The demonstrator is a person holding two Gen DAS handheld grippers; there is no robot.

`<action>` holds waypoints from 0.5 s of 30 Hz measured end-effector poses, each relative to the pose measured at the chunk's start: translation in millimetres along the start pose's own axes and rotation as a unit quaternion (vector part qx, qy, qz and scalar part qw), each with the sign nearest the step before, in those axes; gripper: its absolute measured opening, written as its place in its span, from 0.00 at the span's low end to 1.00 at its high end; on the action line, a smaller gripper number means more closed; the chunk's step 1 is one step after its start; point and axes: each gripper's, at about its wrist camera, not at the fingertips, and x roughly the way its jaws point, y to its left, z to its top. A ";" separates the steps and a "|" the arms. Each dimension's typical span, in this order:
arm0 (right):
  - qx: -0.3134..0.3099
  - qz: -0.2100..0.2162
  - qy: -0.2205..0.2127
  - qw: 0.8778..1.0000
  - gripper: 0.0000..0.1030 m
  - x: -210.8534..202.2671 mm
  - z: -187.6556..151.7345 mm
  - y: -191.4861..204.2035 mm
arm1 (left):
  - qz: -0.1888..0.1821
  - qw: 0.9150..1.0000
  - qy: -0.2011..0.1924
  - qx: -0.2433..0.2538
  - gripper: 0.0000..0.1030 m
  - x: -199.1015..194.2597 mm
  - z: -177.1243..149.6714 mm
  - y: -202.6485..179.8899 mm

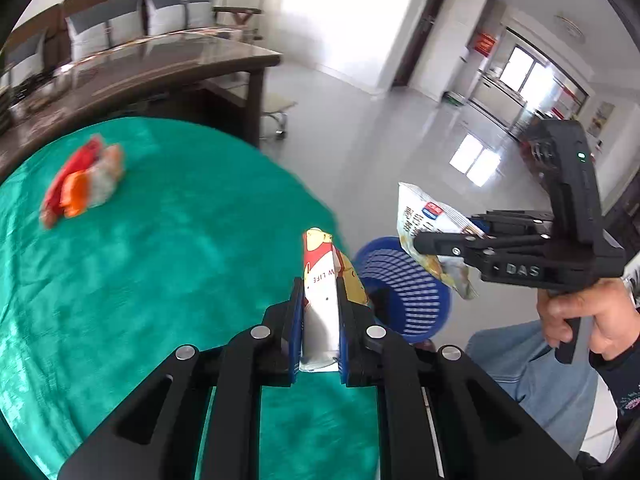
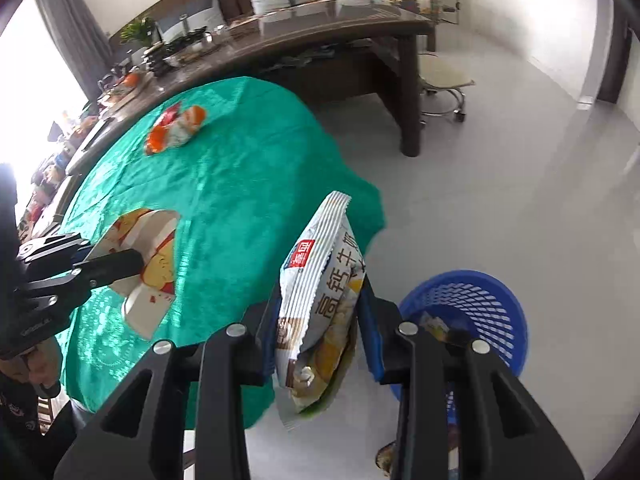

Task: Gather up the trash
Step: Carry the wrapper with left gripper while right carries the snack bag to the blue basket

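My left gripper [image 1: 319, 280] is clamped on a red and yellow snack wrapper [image 1: 320, 276], which stands up between the pads above the green tablecloth [image 1: 160, 280]. My right gripper [image 2: 320, 300] is clenched on a white snack bag [image 2: 320, 300], hanging off the cloth's edge over the grey floor. The blue basket [image 2: 480, 300] sits at about four o'clock of that bag. An orange and white wrapper [image 2: 176, 130] lies on the cloth at eleven o'clock, well apart from both.
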 end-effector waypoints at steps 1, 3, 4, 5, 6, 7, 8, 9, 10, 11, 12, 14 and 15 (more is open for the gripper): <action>0.008 -0.010 0.001 1.000 0.32 -1.3 -2.9 -16.1 | -0.009 1.000 0.004 0.008 0.12 10.0 4.2 -14.4; 0.022 -0.025 0.002 0.999 0.32 -1.4 -8.0 -44.4 | -0.023 0.999 0.012 0.025 0.13 28.4 11.8 -41.7; 0.031 -0.032 0.004 0.999 0.32 -0.6 -10.6 -59.5 | -0.028 0.999 0.015 0.031 0.13 36.6 14.9 -52.7; 0.038 -0.038 0.005 0.999 0.32 0.6 -13.0 -72.1 | -0.033 0.999 0.019 0.036 0.13 46.8 18.5 -64.6; 0.043 -0.043 0.006 0.998 0.32 2.3 -15.2 -82.3 | -0.037 0.998 0.023 0.038 0.13 56.2 21.7 -73.6; 0.050 -0.048 0.008 0.998 0.32 4.6 -18.4 -95.2 | -0.041 0.998 0.029 0.040 0.13 68.3 23.9 -83.6; 0.057 -0.051 0.009 0.997 0.32 6.5 -21.9 -105.7 | -0.045 0.998 0.037 0.039 0.13 80.6 26.6 -91.5; 0.064 -0.053 0.011 0.996 0.32 9.5 -24.6 -115.1 | -0.047 0.997 0.043 0.038 0.13 92.4 28.1 -98.0; 0.072 -0.053 0.013 0.996 0.32 12.4 -28.0 -124.8 | -0.050 0.997 0.052 0.035 0.13 106.9 29.3 -104.9; 0.078 -0.053 0.014 0.995 0.32 14.7 -30.8 -132.6 | -0.051 0.996 0.059 0.033 0.13 119.7 30.2 -110.3; 0.086 -0.053 0.016 0.995 0.32 17.8 -34.6 -142.1 | -0.052 0.996 0.065 0.032 0.13 131.2 30.3 -113.7; 0.097 -0.052 0.018 0.994 0.32 22.5 -39.9 -153.4 | -0.053 0.995 0.079 0.030 0.13 157.3 31.3 -122.7; 0.101 -0.051 0.018 0.993 0.32 24.4 -41.9 -157.3 | -0.054 0.994 0.084 0.032 0.13 169.3 30.7 -127.8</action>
